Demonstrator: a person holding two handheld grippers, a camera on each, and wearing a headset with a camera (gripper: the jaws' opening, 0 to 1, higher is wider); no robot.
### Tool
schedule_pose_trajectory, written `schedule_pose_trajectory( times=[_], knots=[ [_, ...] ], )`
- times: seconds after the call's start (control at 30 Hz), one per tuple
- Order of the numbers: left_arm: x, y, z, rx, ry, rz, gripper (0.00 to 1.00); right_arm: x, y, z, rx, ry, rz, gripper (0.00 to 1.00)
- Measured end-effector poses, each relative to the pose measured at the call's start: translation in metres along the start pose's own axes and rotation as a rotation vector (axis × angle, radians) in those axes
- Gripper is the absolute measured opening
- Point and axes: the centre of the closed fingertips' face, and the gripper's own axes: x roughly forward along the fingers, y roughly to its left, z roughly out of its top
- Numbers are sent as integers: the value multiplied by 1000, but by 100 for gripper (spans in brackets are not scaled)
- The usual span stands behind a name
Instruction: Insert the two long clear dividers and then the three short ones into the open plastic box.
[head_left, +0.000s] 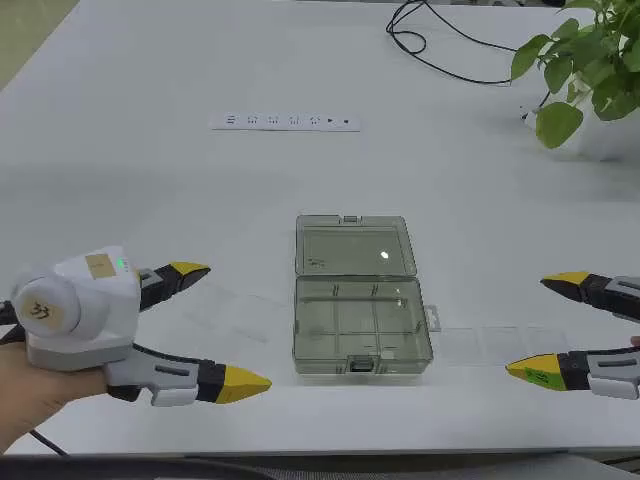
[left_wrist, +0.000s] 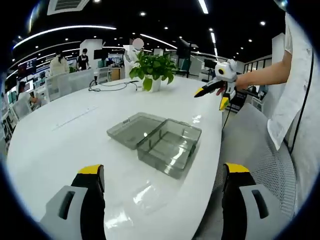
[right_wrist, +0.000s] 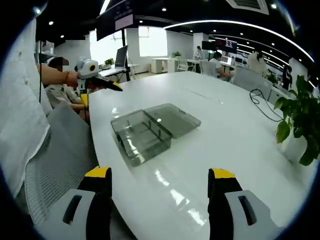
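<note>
At lower left our left gripper (head_left: 235, 325), at lower right our right gripper (head_left: 528, 325): both wide, empty. The box (head_left: 362, 335) lies open at centre, dividers (head_left: 495, 342) flat beside it. We judge the first step: grasp a long divider (head_left: 235, 308).

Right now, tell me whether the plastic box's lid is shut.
No, the lid lies folded back flat behind the plastic box, leaving its compartments open to the top.
</note>
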Motion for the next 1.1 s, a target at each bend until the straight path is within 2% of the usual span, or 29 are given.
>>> schedule_pose_trajectory(
  times=[1.1],
  knots=[
    [5,-1,-5,-10,16,-9,100,4,-1,5,0,-13,2,79]
  ],
)
